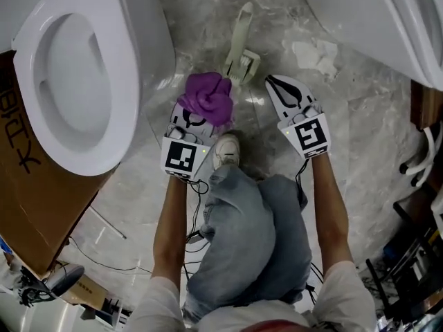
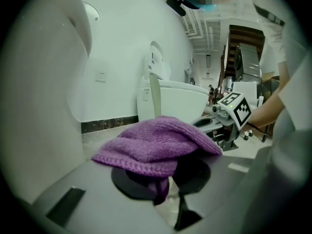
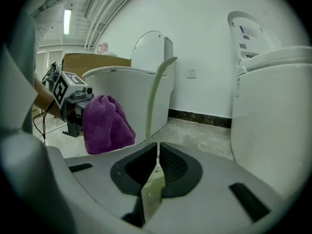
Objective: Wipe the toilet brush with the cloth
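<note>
A pale green toilet brush point(image 1: 239, 40) stands upright in its holder point(image 1: 247, 66) on the marble floor; its thin handle also shows in the left gripper view point(image 2: 154, 94) and the right gripper view point(image 3: 155, 96). My left gripper point(image 1: 199, 116) is shut on a bunched purple cloth point(image 1: 208, 97), which drapes over its jaws point(image 2: 161, 140) just left of the brush. The right gripper point(image 1: 272, 81) sits just right of the holder, apart from it. Its jaws meet at the tips point(image 3: 157, 147) with nothing between them.
A white toilet point(image 1: 76, 68) stands at the left and a second one point(image 1: 408, 19) at the top right. Crumpled white paper point(image 1: 315, 54) lies on the floor. A cardboard box point(image 1: 28, 185) is beside the left toilet. The person's knee and white shoe point(image 1: 226, 151) lie between the arms.
</note>
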